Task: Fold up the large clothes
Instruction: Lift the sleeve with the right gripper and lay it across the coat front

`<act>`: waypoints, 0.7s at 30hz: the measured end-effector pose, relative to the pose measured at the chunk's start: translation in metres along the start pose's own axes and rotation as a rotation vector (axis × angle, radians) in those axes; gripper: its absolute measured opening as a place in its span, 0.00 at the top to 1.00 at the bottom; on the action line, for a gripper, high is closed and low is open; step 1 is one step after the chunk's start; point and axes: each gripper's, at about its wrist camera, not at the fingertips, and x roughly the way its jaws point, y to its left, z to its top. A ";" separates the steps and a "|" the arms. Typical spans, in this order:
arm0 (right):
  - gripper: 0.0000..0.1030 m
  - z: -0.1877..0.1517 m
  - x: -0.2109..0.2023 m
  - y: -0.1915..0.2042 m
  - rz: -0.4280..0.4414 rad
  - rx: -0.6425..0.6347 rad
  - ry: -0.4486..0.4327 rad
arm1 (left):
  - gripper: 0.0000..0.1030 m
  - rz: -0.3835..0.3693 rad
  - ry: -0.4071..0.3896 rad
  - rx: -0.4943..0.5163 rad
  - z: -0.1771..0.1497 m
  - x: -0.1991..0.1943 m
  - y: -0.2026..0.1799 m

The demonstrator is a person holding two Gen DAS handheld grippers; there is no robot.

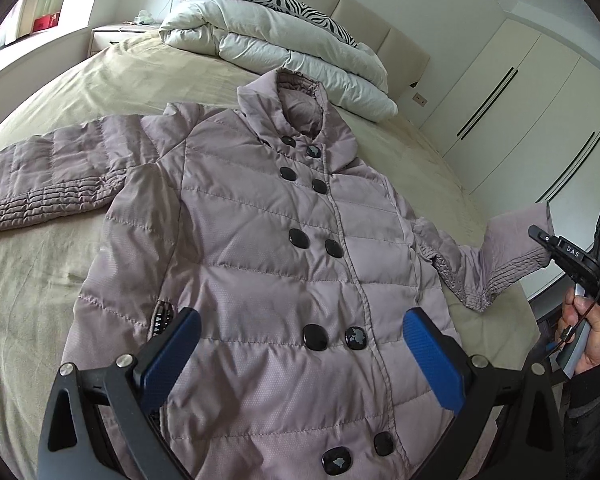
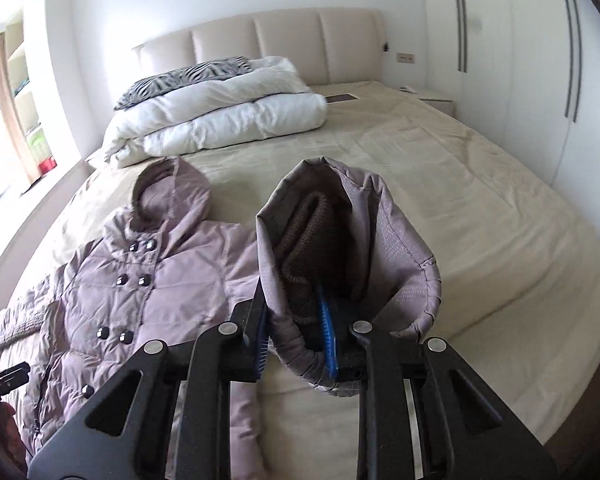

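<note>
a mauve quilted coat (image 1: 268,264) lies front up, buttoned, on the beige bed (image 1: 40,264), collar toward twelve o'clock; its sleeve cuff (image 2: 340,248) is raised off the bed at three o'clock, pinched in the right claw (image 2: 296,344), whose blue pads press the fabric; the left claw (image 1: 300,360) hangs wide apart above the hem, empty; a folded white duvet (image 1: 284,44) sits beyond the collar.

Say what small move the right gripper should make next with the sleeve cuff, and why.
Probably carry the cuff across onto the buttoned front of the quilted mauve puffer jacket. The right gripper is shut on the lifted cuff, the jacket lies flat on the beige bed sheet, and the left gripper hovers open.
</note>
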 end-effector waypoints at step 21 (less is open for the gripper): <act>0.56 -0.104 0.078 0.218 0.439 0.052 0.129 | 0.00 0.012 -0.003 -0.084 0.003 -0.003 0.051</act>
